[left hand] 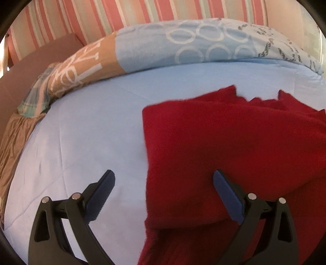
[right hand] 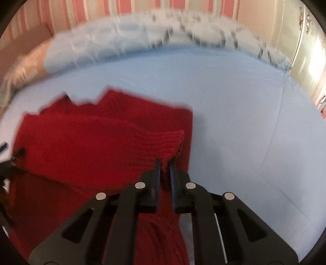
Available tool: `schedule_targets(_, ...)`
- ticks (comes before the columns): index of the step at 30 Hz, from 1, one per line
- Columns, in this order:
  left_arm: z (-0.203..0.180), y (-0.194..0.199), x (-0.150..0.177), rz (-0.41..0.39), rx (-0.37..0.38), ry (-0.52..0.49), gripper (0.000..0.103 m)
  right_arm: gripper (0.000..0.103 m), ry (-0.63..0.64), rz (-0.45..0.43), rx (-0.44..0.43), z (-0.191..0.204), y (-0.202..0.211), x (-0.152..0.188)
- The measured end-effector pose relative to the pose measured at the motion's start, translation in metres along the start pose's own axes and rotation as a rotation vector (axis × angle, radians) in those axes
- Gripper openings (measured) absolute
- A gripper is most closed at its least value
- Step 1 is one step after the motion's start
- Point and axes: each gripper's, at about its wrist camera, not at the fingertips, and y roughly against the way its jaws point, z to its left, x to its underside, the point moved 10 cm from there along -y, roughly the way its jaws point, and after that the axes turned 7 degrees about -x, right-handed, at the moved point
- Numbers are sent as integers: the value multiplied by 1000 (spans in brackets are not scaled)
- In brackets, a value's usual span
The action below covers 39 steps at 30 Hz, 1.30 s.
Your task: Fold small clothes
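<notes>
— Lying on the bed's pale blue sheet (left hand: 91, 126), is that red thing a sweater?

— A red knit garment (left hand: 234, 142), at least. Ribbed, fuzzy wool, folded over on itself so a doubled layer sits on top. Its far edge is ragged and stepped, its left edge straight.

— And the tongs?

— The right tongs (right hand: 164, 163) are pinched nearly together on a bunched fold of the red knit garment (right hand: 101, 142), which puckers into ridges right at the tips. The left tongs (left hand: 164, 177) stand spread wide, gripping nothing: one blue, ridged pad (left hand: 101, 193) is over the bare sheet, the other over the knit, near its left edge. I can't tell whether either touches what is under it.

— What's behind it all?

— A rolled duvet (left hand: 183, 46) along the far side of the bed, soft-looking, with a tan panel lettered in white, then light blue with white rings, then grey scribbled print. A plaid cloth (left hand: 36, 95) pokes out at its left end. Shiny tan fabric (left hand: 14, 138), gathered in pleats, hangs off the bed's left side. Pink, green and cream stripes (left hand: 101, 16) run vertically on the backing beyond.

— The right view looks smeared.

— Yes, the duvet (right hand: 122, 40) there is blurred.
</notes>
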Motion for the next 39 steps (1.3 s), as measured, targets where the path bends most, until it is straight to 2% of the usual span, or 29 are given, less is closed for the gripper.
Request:
schedule_targets(1, 1, -1, 2, 4, 9, 14, 99, 22, 23, -15, 31, 1, 0, -3)
schedule_targets(3, 4, 8, -4, -39, 18, 36, 98, 49, 51, -50, 78, 4, 8, -11)
schedule_targets(4, 6, 17, -9, -87, 25, 43, 98, 71, 52, -76, 60, 8, 15, -15)
schedule_targets(7, 12, 48, -28, -216, 43, 73, 98, 80, 82, -196, 47, 18, 42, -28)
schedule_targets(9, 13, 64, -39, -271, 77, 109, 99, 87, 91, -268, 42, 26, 56, -35)
schedule_targets(11, 4, 69, -46, -274, 118, 123, 101, 88, 95, -302, -1, 39, 61, -37)
schedule_targets(13, -8, 61, -46, -235, 133, 120, 101, 88, 101, -282, -33, 56, 54, -35)
schedule_targets(17, -28, 22, -24, -74, 102, 88, 101, 88, 106, -203, -44, 77, 26, -26)
schedule_targets(18, -30, 8, -13, -9, 88, 85, 101, 88, 112, -166, -41, 80, 14, -22)
schedule_targets(19, -30, 1, -7, 17, 92, 89, 102, 88, 104, -133, -29, 79, 7, -18)
schedule_targets(21, -26, -3, -4, 16, 112, 111, 102, 91, 69, -44, -23, 71, -14, -2)
schedule_targets(23, -26, -4, -4, 15, 119, 90, 102, 94, 50, -51, -67, 66, -18, 1)
schedule_targets(25, -25, -1, -6, 4, 118, 72, 102, 94, 85, -44, -61, 68, -16, 1)
schedule_targets(27, -18, 8, -7, -2, 128, 100, 101, 94, 61, -60, -80, 68, -3, -1)
schedule_targets(28, -15, 14, -7, -8, 137, 110, 101, 94, 47, -89, -109, 67, 12, -2)
schedule_targets(30, -7, 38, -2, -49, 169, 117, 101, 94, 68, -136, -103, 64, 38, 2)
schedule_targets(33, 9, 80, 14, -135, 171, 86, 101, 95, 95, -204, -86, 53, 89, 28)
schedule_targets(35, 24, 113, 32, -188, 182, 81, 101, 96, 105, -234, -81, 44, 121, 55)
schedule_targets(39, 55, 168, 80, -238, 181, 109, 101, 96, 113, -261, -72, 36, 168, 115)
